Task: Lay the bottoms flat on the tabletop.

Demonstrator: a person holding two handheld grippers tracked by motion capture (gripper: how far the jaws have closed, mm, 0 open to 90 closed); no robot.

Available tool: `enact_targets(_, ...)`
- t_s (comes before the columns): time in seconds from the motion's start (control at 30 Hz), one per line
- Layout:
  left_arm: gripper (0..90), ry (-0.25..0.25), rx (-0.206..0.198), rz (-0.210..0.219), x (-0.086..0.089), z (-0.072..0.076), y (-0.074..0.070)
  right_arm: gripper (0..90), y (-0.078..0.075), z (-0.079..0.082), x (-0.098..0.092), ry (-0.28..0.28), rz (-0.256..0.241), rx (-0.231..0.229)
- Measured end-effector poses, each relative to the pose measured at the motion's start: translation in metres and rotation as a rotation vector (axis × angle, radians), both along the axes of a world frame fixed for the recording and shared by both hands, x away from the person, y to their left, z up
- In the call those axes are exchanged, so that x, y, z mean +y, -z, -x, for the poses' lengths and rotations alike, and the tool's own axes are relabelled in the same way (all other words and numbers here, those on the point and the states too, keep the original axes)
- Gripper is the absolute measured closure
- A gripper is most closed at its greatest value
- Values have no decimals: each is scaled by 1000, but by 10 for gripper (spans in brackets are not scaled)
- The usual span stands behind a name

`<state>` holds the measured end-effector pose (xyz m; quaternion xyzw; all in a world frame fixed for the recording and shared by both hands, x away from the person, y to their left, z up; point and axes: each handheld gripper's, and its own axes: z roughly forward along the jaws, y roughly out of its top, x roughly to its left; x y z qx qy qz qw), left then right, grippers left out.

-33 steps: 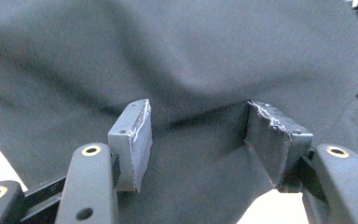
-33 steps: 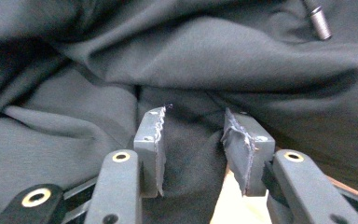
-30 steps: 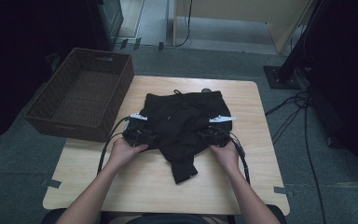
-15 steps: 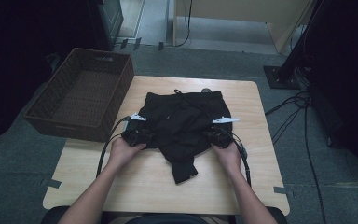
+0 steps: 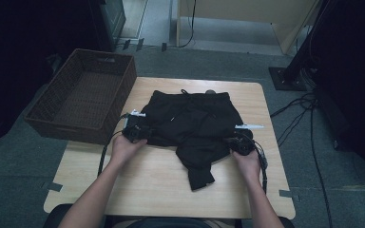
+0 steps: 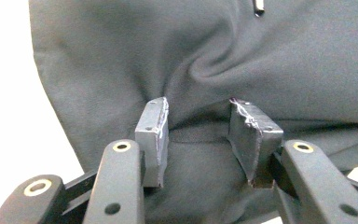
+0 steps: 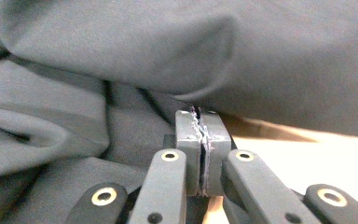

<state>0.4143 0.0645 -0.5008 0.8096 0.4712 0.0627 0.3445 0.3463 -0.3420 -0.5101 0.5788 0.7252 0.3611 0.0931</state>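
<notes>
Black shorts (image 5: 192, 121) lie on the table (image 5: 152, 180), waistband toward the far edge, legs toward the person, long axis near-to-far. Left gripper (image 6: 199, 122) jaws gape over fabric; right gripper (image 7: 199, 122) jaws pressed together at the shorts' edge.

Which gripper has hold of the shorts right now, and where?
Neither, it seems: left gripper stands open around a fold of the shorts; right gripper is shut beside their edge.

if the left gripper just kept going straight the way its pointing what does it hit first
Most likely the black shorts: the left gripper has its jaws open, with the dark cloth lying between and straight ahead of them. How close the bunched fold beyond sits is hard to judge.
</notes>
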Motion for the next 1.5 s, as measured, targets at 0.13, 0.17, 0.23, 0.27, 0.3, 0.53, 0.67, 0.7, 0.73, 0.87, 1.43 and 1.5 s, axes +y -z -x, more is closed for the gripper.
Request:
enact_targets(0.13,601,-38,-14,3,4,-7,1,868,-1,8,-13,23,26,6)
enact_targets(0.17,599,-38,-14,3,4,-7,1,868,-1,8,-13,23,26,6)
enact_targets(0.23,586,-41,-7,14,4,-7,1,836,-3,10,-14,32,46,0)
enact_targets(0.27,540,-30,15,29,3,-6,-1,796,-6,11,-14,27,22,-20)
enact_targets(0.3,531,-24,26,36,3,-5,-2,789,-7,12,-14,26,16,-29)
enact_targets(0.53,489,58,20,35,-5,16,-26,706,-18,17,-2,-19,-33,-89)
enact_targets(0.67,477,80,26,65,-9,26,-35,701,-24,21,10,-59,-47,-109)
enact_targets(0.7,473,98,22,76,-13,31,-38,704,-25,21,12,-67,-43,-107)
enact_targets(0.73,470,98,22,76,-13,31,-38,704,-25,21,12,-67,-43,-107)
enact_targets(0.87,465,147,27,80,-25,40,-41,721,-20,20,29,-128,-34,-69)
enact_targets(1.43,428,261,34,99,-68,60,-29,701,-9,23,87,-276,-26,-51)
enact_targets(1.5,419,263,39,87,-73,60,-25,692,-9,22,88,-271,-28,-60)
